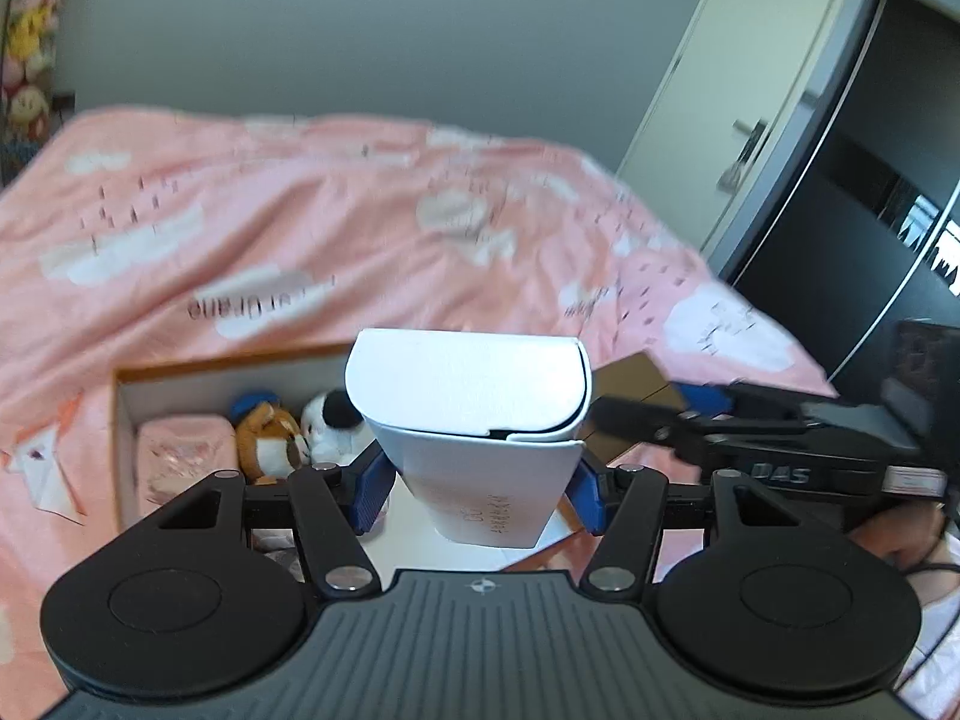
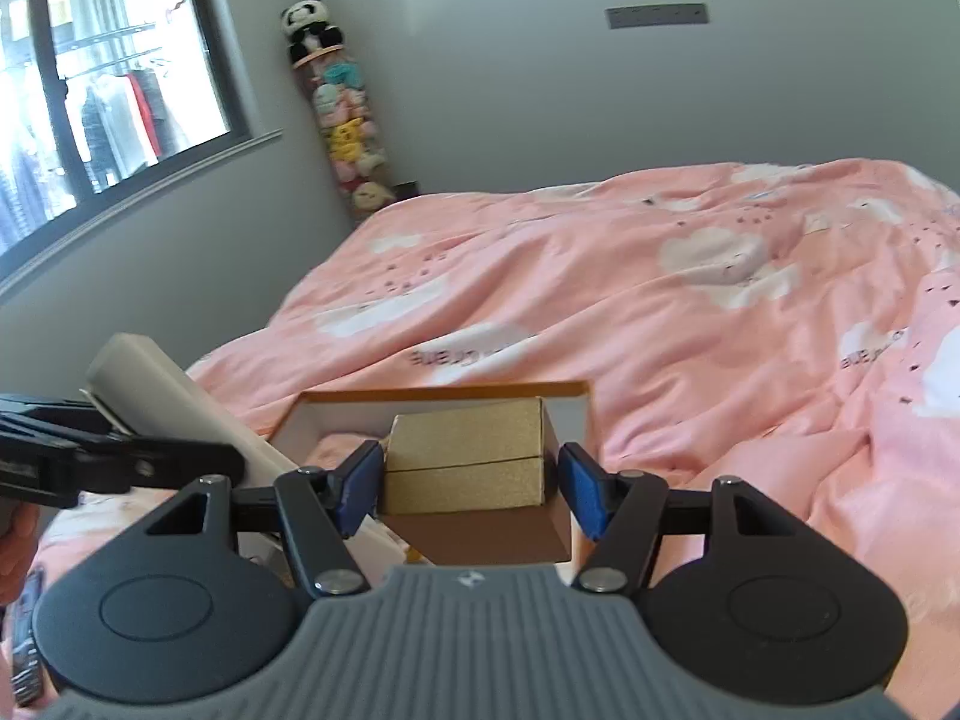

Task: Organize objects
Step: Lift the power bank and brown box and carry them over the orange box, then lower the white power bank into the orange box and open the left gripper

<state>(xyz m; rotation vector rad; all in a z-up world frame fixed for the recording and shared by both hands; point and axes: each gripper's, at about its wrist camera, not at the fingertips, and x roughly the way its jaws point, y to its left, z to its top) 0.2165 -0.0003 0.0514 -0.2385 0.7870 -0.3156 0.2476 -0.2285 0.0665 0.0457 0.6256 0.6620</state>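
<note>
My left gripper (image 1: 480, 492) is shut on a white carton (image 1: 474, 408), held upright and tilted above the bed; the same carton (image 2: 156, 396) shows at the left of the right wrist view. My right gripper (image 2: 471, 486) is shut on a gold box with brown sides (image 2: 468, 462), its blue pads (image 2: 360, 480) against both flanks. Both held items hang over an open orange-rimmed storage box (image 1: 228, 363) on the bed. That storage box (image 2: 444, 390) holds a pink pouch (image 1: 186, 456), an orange plush toy (image 1: 270, 438) and a white-and-black plush toy (image 1: 330, 426).
A pink cloud-print duvet (image 1: 300, 228) covers the bed. Folded white paper (image 1: 42, 468) lies on it at the left. A tall column of plush toys (image 2: 348, 138) stands in the far corner by a window (image 2: 90, 90). A door (image 1: 750, 90) and dark wardrobe (image 1: 870, 150) are at the right.
</note>
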